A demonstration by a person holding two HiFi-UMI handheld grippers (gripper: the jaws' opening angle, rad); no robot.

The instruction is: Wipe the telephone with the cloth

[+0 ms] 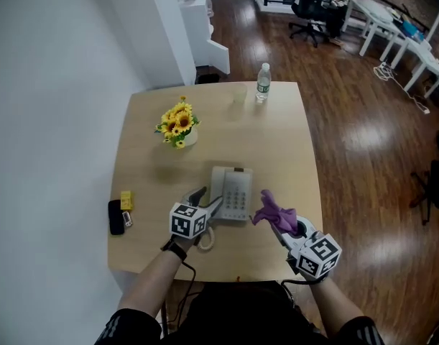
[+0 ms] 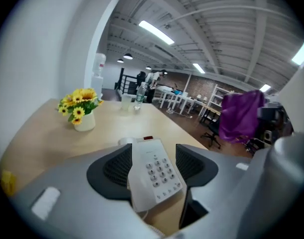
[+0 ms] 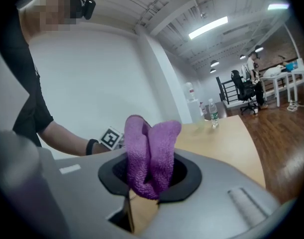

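Head view suggests wiping has not begun: the right gripper [image 1: 280,227] is clamped on the purple cloth [image 1: 274,210], which is held up just right of the telephone [image 1: 232,192], apparently not touching it. The left gripper [image 1: 209,200] has its 2 jaws apart, with the telephone's near left part between them.
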